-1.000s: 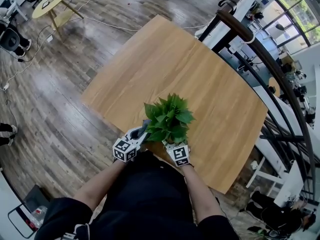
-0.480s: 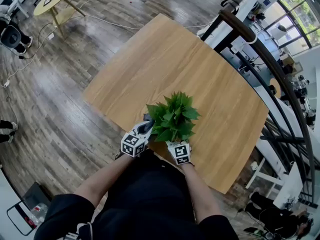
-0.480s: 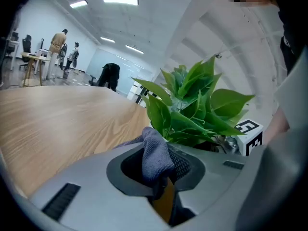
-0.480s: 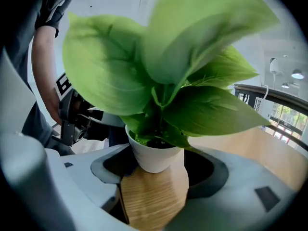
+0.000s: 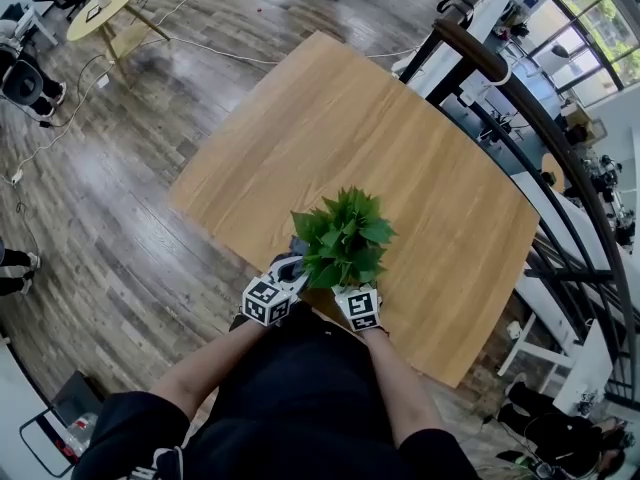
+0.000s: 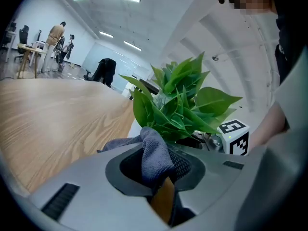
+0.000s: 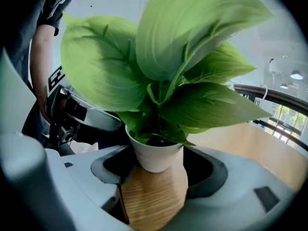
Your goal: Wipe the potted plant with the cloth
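While my forearms reach up from the bottom of the head view, my left tool [image 5: 292,264] is clamped on the grey cloth [image 6: 155,153] just beside the lower leaves of the potted plant [image 5: 343,236]. My right tool [image 5: 351,288] grips its white pot at the wooden bench's [image 5: 400,138] near edge, with plank floor [image 5: 120,188] around.

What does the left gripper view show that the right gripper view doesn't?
Only the left gripper view shows the grey cloth, pinched in the left claw with its bunched end up near the lower leaves, and people standing far off. Only the right gripper view shows the white pot, held in the right claw, and a black railing beyond it. Both show the plant's green leaves and the wooden table.
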